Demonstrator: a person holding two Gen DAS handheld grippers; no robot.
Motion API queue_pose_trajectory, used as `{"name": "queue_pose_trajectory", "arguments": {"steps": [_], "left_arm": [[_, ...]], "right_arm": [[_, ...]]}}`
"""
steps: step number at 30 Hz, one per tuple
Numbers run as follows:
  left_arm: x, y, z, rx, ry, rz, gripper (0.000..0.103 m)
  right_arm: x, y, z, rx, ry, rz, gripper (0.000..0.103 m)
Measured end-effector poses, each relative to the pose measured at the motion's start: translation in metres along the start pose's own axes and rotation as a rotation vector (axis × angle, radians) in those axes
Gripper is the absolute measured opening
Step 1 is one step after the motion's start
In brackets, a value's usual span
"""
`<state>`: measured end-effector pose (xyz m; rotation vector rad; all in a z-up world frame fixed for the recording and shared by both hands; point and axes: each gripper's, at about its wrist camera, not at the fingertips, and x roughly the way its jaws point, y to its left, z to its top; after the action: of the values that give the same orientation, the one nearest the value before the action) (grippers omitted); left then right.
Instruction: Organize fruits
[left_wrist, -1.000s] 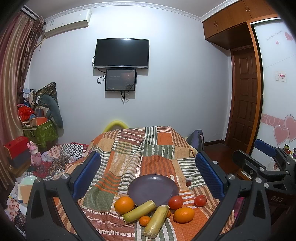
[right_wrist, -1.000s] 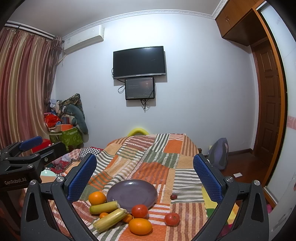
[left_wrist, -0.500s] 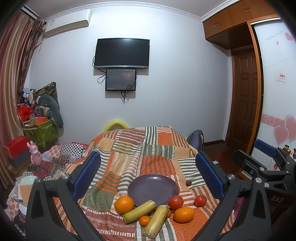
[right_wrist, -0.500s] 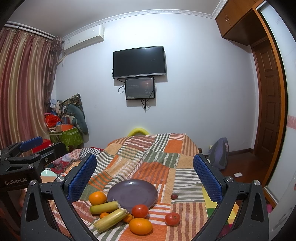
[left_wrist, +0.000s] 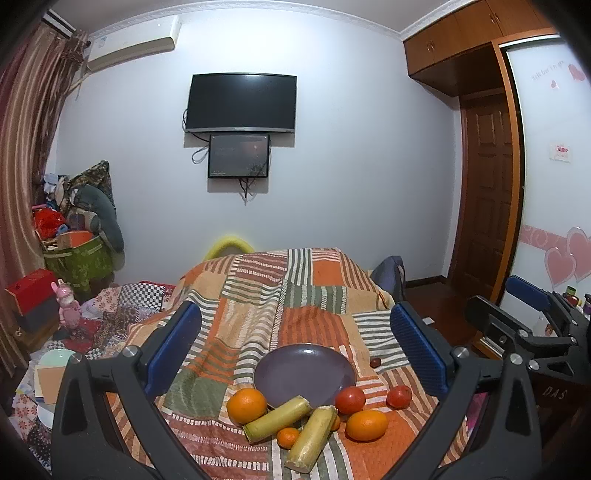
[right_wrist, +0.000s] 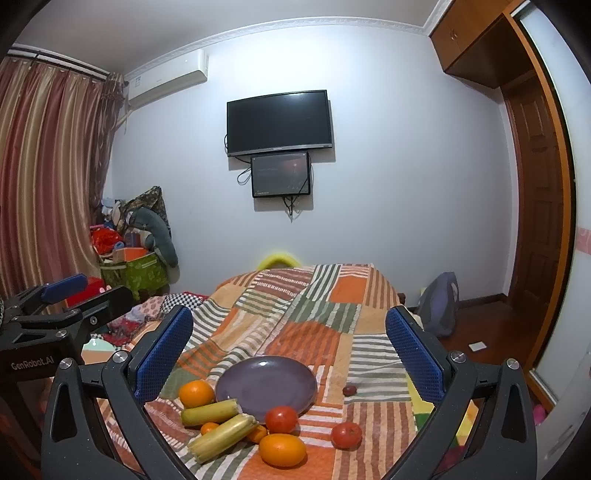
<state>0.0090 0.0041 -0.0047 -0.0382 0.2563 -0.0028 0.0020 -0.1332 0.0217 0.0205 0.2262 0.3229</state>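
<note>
An empty purple plate (left_wrist: 304, 371) (right_wrist: 266, 382) lies on a striped patchwork cloth (left_wrist: 258, 306). Along its near rim sit two oranges (left_wrist: 246, 405) (left_wrist: 366, 425), two red tomatoes (left_wrist: 350, 400) (left_wrist: 399, 396), two corn cobs (left_wrist: 277, 413) (left_wrist: 312, 437) and a small tangerine (left_wrist: 288, 436). A small dark fruit (left_wrist: 375, 362) lies to the plate's right. My left gripper (left_wrist: 295, 339) is open, held above and short of the fruit. My right gripper (right_wrist: 288, 343) is open too, holding nothing. Each gripper shows at the edge of the other's view.
The cloth drapes over a raised surface that drops off at both sides. A green box (left_wrist: 77, 262) piled with clothes and a red box (left_wrist: 31, 291) stand at the left. A wooden door (left_wrist: 487, 195) and wardrobe are at the right, and screens hang on the wall.
</note>
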Motion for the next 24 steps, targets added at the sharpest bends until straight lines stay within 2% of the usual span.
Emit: {"name": "queue_pose_trajectory", "arguments": {"steps": [9, 12, 13, 17, 24], "left_arm": [[0.016, 0.008, -0.009, -0.013, 0.057, -0.012, 0.103], [0.025, 0.012, -0.016, -0.012, 0.101, -0.006, 0.089], [0.030, 0.014, -0.019, -0.009, 0.126, -0.003, 0.084], [0.046, 0.027, -0.029, -0.029, 0.199, -0.013, 0.081], [0.071, 0.040, -0.055, -0.037, 0.331, -0.036, 0.075]], "right_arm": [[0.013, -0.008, -0.010, 0.010, 0.062, -0.015, 0.103], [0.021, -0.014, -0.018, 0.013, 0.105, -0.021, 0.100], [0.024, -0.016, -0.020, 0.013, 0.118, -0.016, 0.096], [0.033, -0.022, -0.033, 0.014, 0.192, -0.005, 0.080], [0.050, -0.026, -0.058, -0.008, 0.324, 0.008, 0.064]]}}
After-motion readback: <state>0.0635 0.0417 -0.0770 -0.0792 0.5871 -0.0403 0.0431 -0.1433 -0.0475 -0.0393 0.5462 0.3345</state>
